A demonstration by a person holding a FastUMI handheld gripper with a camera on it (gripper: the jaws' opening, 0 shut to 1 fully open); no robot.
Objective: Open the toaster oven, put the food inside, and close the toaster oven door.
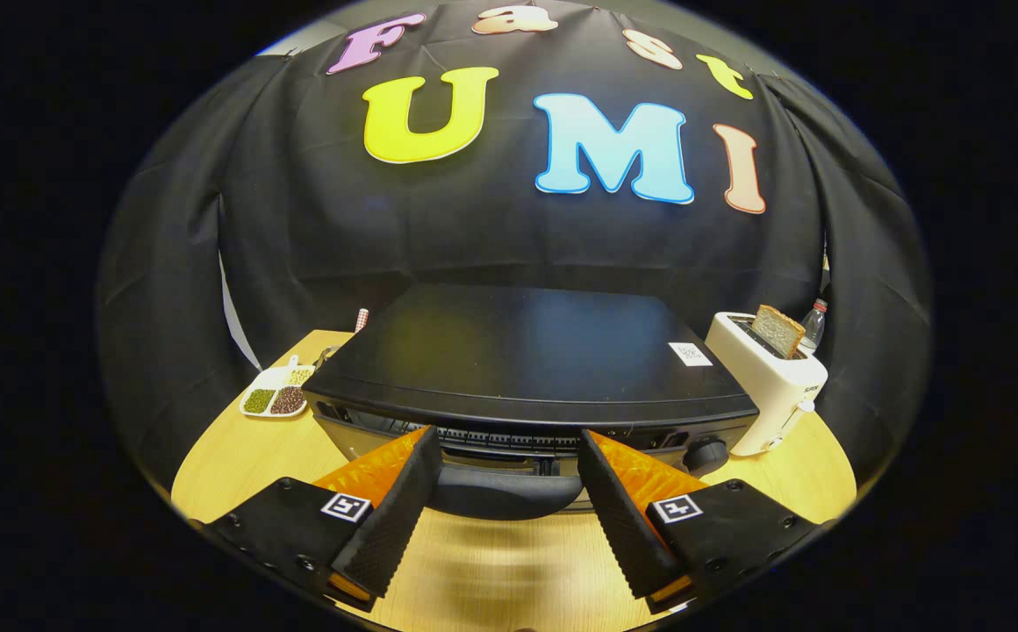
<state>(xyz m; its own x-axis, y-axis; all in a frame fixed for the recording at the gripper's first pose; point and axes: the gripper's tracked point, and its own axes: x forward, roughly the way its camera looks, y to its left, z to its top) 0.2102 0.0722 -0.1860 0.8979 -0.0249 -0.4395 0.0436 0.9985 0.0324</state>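
Gripper view, toaster oven (526,360) long axis crosswise, handle (505,491) between spread fingers (390,518).

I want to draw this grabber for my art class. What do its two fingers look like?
The gripper has two wide, flat fingers that spread apart like a V. Their inner faces are covered in a bumpy, dotted texture. Each finger sits on a chunky block with small round screws along the edges, and each block carries a little square black-and-white marker. No cables or sleeves are visible.

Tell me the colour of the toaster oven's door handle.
Black: in the gripper view the door handle lies between the open gripper fingers, on the toaster oven.
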